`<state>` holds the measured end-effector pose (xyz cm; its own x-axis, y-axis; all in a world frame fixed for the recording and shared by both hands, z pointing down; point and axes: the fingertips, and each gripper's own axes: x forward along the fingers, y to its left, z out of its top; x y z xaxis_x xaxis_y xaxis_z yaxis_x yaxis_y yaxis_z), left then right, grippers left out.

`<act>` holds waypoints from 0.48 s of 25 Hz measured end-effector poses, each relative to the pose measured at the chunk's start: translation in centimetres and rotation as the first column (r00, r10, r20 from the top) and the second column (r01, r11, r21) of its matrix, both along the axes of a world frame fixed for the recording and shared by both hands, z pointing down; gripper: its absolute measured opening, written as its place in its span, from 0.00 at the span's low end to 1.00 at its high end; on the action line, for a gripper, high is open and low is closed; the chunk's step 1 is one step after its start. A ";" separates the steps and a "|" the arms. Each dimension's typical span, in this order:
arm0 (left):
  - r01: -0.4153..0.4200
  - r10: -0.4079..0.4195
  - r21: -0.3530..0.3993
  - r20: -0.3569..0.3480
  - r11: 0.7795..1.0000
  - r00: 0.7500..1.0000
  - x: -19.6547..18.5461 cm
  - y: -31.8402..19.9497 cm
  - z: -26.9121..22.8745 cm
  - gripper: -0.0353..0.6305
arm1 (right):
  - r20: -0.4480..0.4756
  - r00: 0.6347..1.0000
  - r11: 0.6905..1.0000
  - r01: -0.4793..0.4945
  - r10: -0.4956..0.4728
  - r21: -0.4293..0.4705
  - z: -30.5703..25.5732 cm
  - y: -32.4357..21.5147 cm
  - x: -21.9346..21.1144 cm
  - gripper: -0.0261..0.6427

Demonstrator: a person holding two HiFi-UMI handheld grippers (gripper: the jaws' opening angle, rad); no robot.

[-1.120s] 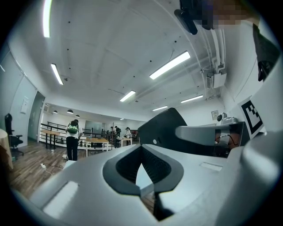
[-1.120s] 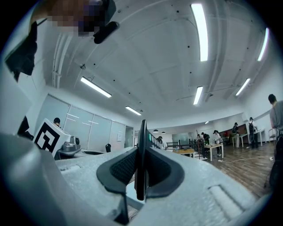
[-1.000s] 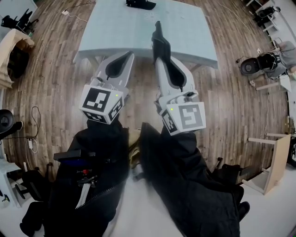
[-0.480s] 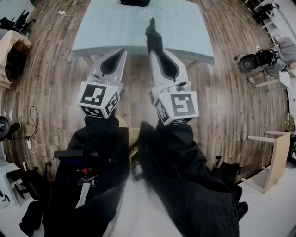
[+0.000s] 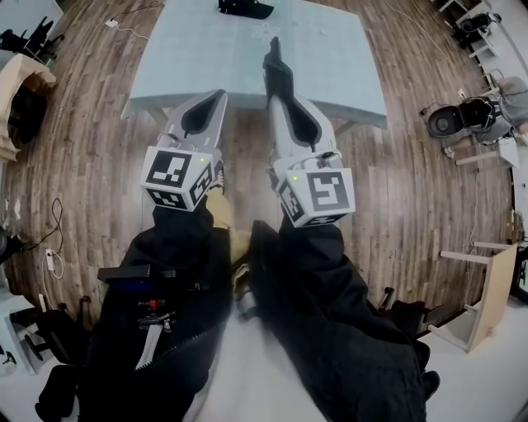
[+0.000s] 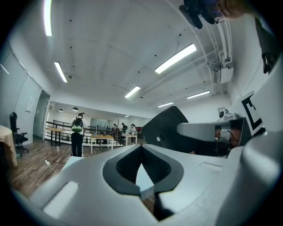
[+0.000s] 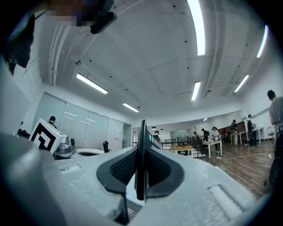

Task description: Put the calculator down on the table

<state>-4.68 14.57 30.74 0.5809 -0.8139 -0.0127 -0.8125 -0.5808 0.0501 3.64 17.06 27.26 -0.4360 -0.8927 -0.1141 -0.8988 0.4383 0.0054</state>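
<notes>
Room: wooden floor (image 5: 91, 148), with a pale table (image 5: 190, 58) ahead and a dark item (image 5: 241, 7) at its far edge.
Head view, right: right gripper (image 5: 279, 92) is clamped on the calculator (image 5: 276, 64), which stands on edge and juts over the table's near part.
Head view, left: left gripper (image 5: 219, 96) is just beside it, short of the table edge.
Change: both grippers sit slightly further toward the table than a second ago, with the same grip.
Left gripper view: left gripper (image 6: 141, 148) has its tips together and holds nothing.
Right gripper view: right gripper (image 7: 140, 167) presses its pads on both faces of the thin calculator (image 7: 141, 145).
Meaning: the approach looks under way, and the calculator is not yet set down.
</notes>
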 end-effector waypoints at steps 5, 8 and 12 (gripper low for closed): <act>-0.018 0.018 0.019 -0.013 1.000 1.000 -0.4 -5.9 -0.7 0.06 | -0.012 1.000 1.000 -0.010 0.010 0.020 -0.7 -5.6 -0.7 0.11; -0.021 0.021 0.015 -0.014 1.000 1.000 -0.9 -9.7 -1.0 0.06 | -0.013 1.000 1.000 -0.011 0.011 0.022 -1.2 -9.3 -1.3 0.11; -0.038 0.038 0.000 -0.013 0.999 0.999 -2.3 -14.9 -1.0 0.06 | -0.011 1.000 1.000 -0.019 0.019 0.003 -1.1 -14.5 -2.9 0.11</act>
<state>-6.96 -0.28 29.76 0.6113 -0.7912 -0.0203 -0.7891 -0.6112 0.0610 0.75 2.60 26.18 -0.4200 -0.9006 -0.1119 -0.9069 0.4209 0.0163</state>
